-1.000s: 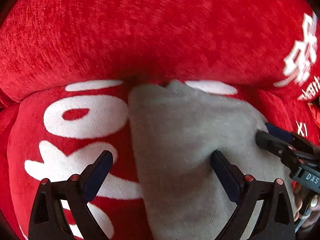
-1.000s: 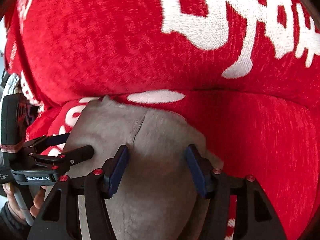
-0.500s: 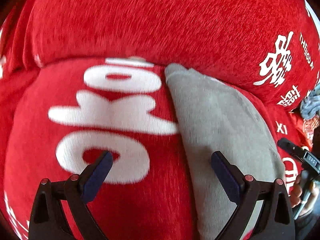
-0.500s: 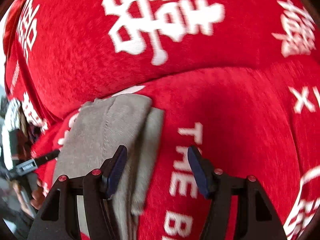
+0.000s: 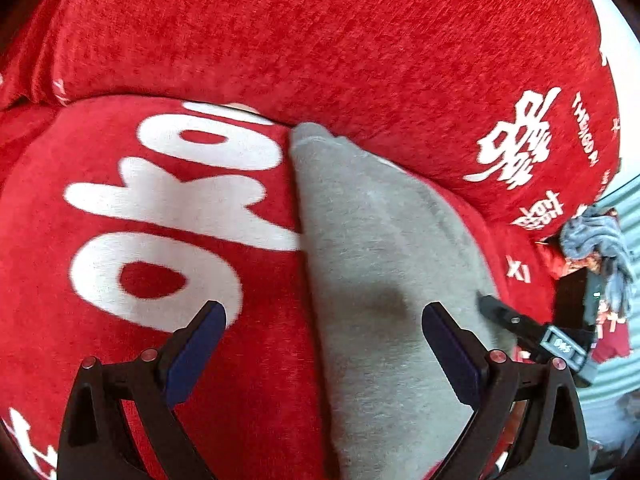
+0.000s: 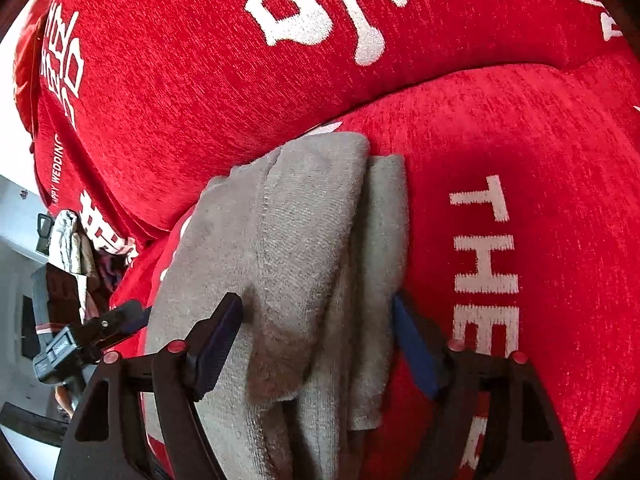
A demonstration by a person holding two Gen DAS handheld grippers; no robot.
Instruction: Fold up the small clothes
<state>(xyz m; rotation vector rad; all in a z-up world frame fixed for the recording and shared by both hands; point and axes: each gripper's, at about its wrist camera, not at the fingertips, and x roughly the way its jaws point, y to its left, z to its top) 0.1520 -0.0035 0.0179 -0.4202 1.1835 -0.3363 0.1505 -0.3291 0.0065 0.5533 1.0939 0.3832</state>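
Right wrist view: right gripper (image 6: pixel 318 344), jaws spread wide after just opening further, straddling the folded grey garment (image 6: pixel 304 264); the cloth lies between the pads, which do not visibly clamp it. Left gripper (image 5: pixel 324 340), item two, jaws likewise wide and empty; its right finger hangs over the garment's left part, its left finger over the bare cushion.

Grey garment: one piece, knit, folded into a narrow strip of several layers, lying on the red seat cushion (image 6: pixel 520 152) with its far end tucked against the red back cushion (image 6: pixel 180 80). A lower layer juts out along its right edge.

Risk, as judged: the stacked layers look loose, so a pad dragging across the top flap could slide it off the layer below and undo the fold; the soft, sloping cushion could let the strip sag toward the crease.

Count: two grippers, one grey garment, two red cushions with white lettering, one heap of other fabrics (image 5: pixel 600 240) at the sofa's end.
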